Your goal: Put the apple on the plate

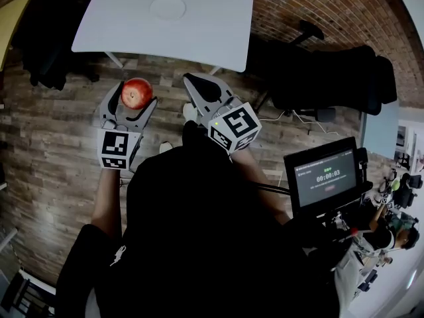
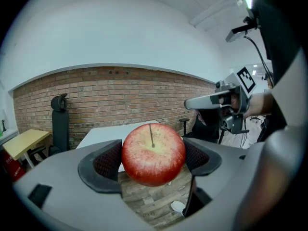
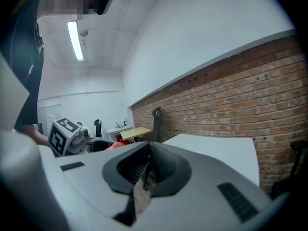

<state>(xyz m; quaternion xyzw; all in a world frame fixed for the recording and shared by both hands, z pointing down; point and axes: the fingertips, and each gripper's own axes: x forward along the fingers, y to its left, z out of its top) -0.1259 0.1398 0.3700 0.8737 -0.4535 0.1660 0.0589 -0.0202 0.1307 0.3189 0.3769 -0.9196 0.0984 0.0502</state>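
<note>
A red apple (image 1: 136, 93) sits between the pads of my left gripper (image 1: 133, 98), held above the wooden floor in front of the white table (image 1: 218, 25). In the left gripper view the apple (image 2: 153, 153) fills the gap, stem up, and both dark pads press its sides. A white plate (image 1: 167, 7) lies on the table's far middle. My right gripper (image 1: 203, 87) hovers beside the left one, jaws closed together with nothing between them (image 3: 147, 170). In the right gripper view a sliver of the apple (image 3: 115, 146) shows at left.
A black office chair (image 1: 331, 78) stands right of the table by the brick wall (image 1: 318, 5). A monitor on a stand (image 1: 326, 177) is at right. A yellow desk (image 2: 24, 143) stands at far left. Wooden floor (image 1: 59, 151) lies below me.
</note>
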